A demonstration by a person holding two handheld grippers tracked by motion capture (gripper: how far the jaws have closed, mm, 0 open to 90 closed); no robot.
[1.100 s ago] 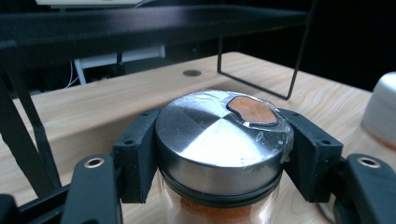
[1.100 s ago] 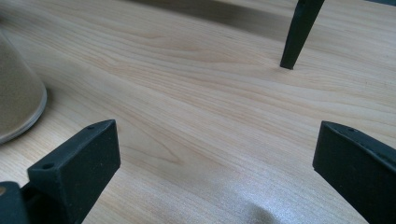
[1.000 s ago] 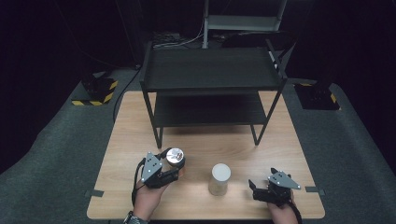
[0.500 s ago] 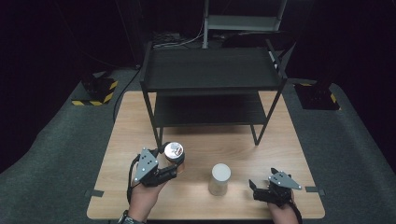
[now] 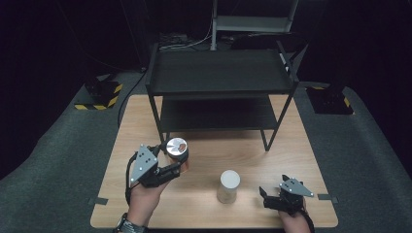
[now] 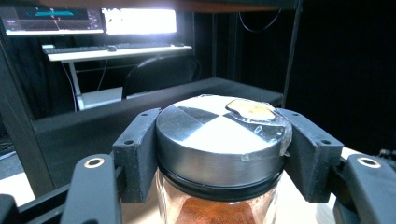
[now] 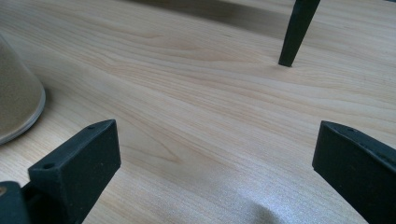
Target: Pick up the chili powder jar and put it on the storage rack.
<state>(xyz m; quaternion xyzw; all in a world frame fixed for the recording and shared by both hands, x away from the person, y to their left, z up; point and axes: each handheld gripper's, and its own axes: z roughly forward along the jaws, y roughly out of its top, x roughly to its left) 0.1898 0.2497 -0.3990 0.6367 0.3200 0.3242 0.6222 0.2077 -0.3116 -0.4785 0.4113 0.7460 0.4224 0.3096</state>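
High view first: the left gripper [image 5: 171,162] holds a spice jar [image 5: 178,150] by its metal lid, near the table's [image 5: 311,160] front left, in front of the black shelf rack [image 5: 223,73]. A white cup [image 5: 228,186] stands apart at centre front, and the right gripper [image 5: 271,198] rests low beside it, at the front right.

Left gripper view: both jaws pinch the lid's smooth rim [image 6: 219,140] above the glass; the jar could slide out, or the lid twist loose under the jar's weight.

Right gripper view: its jaws stand spread over bare wood, holding nothing, the cup's base [image 7: 16,105] at left.
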